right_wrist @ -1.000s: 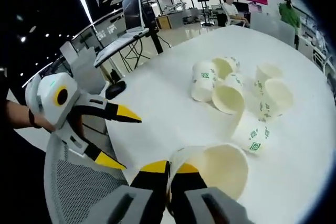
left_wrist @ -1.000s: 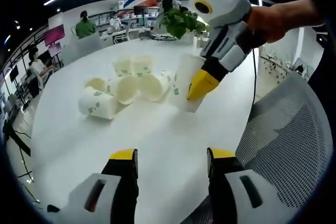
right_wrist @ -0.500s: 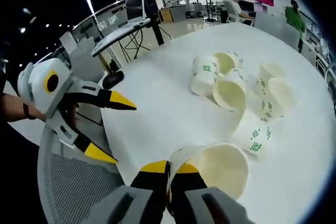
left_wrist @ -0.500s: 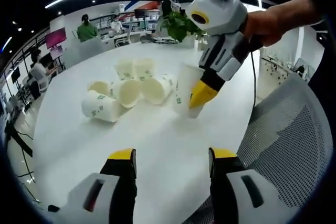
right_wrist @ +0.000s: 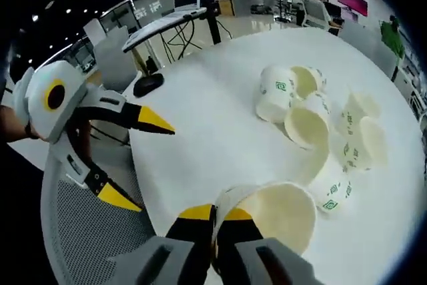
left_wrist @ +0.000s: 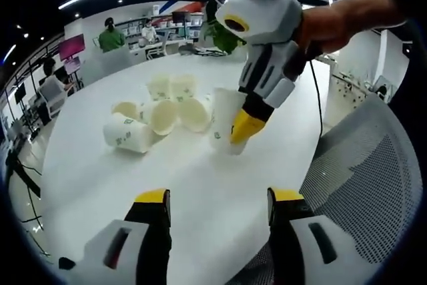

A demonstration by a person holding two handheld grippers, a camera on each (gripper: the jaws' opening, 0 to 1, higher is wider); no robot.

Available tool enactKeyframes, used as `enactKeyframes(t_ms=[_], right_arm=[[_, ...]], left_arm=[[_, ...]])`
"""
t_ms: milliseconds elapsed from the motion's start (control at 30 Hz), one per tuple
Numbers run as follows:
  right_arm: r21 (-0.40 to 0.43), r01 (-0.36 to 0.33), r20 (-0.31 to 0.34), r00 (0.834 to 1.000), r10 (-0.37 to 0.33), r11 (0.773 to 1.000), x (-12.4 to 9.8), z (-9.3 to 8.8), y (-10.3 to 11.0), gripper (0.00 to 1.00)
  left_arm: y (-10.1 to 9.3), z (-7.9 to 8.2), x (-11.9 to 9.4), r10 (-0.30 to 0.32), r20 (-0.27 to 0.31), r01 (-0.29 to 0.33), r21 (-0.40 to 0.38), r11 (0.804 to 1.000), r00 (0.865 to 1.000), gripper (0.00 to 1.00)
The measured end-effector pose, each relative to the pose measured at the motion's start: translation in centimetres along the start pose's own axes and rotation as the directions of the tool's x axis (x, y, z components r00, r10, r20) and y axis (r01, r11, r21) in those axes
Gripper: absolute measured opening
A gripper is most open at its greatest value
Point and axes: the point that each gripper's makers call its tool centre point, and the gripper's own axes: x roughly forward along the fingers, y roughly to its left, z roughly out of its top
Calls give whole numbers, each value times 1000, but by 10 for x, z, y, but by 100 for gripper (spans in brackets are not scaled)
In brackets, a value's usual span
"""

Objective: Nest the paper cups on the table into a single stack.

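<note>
So up close in the left gripper view, the left gripper [left_wrist: 217,206] has its yellow-tipped jaws spread wide apart over the edge of the white table [left_wrist: 100,178] with nothing between them. You can see the same tool from the other side in the right gripper view, where it [right_wrist: 127,158] sits off the table's edge above a grey mesh chair [right_wrist: 87,225], jaws gaping, a hand wrapped around its handle.

A bit further in, the right gripper [left_wrist: 243,127] is pinching the rim of a paper cup [left_wrist: 223,128], jaws pressed together on the cup wall. The cup is upright-ish, tilted slightly, its base right down at the tabletop; I can't tell if it's actually touching. In the right gripper view that held cup [right_wrist: 277,211] shows its open mouth right past the right gripper's [right_wrist: 213,215] closed tips.

Beyond that is the loose pile of cups [left_wrist: 160,108] near the middle of the table, mostly tipped on their sides with mouths pointing all over, green logos showing. One cup [left_wrist: 127,133] lies on its side at the near-left of the bunch, a couple stand upright at the back. Same cluster [right_wrist: 317,121] shows in the right gripper view, well apart from the held cup.

Way in the back, people at desks and a leafy plant [left_wrist: 220,31].
</note>
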Motion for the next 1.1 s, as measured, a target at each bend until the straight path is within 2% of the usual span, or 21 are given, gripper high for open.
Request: enactKeyframes(t_ms=[33,167,300,433,567,733,1100], right_arm=[[-28,6,-24,1000,-7,1000,3,-1,-3,0],[-59,17,-52,998,-20,998,7,2,-6,0],[-162,38,-128,990,-59,986,10,4,-15,0],[-158,26,-131,990,-47,987,13,12,-13,0],[-185,20,-161,986,-51,983,15,8,-7,0],[-202,9,-190,981,-48,979,27,6,-12,0],[-257,24,-219,972,-82,966,36,2,-19,0]], left_arm=[[0,-1,0,0,1,0,-2,1000,1000,57],[2,-2,0,8,6,-8,-19,1000,1000,57],[3,-4,-3,21,10,-21,-44,999,1000,57],[5,-4,-6,36,17,-34,-60,998,999,57],[9,-5,-9,58,22,-56,-79,995,998,60],[14,-3,-12,80,34,-76,-106,991,996,61],[16,-3,-12,87,36,-83,-119,989,996,61]])
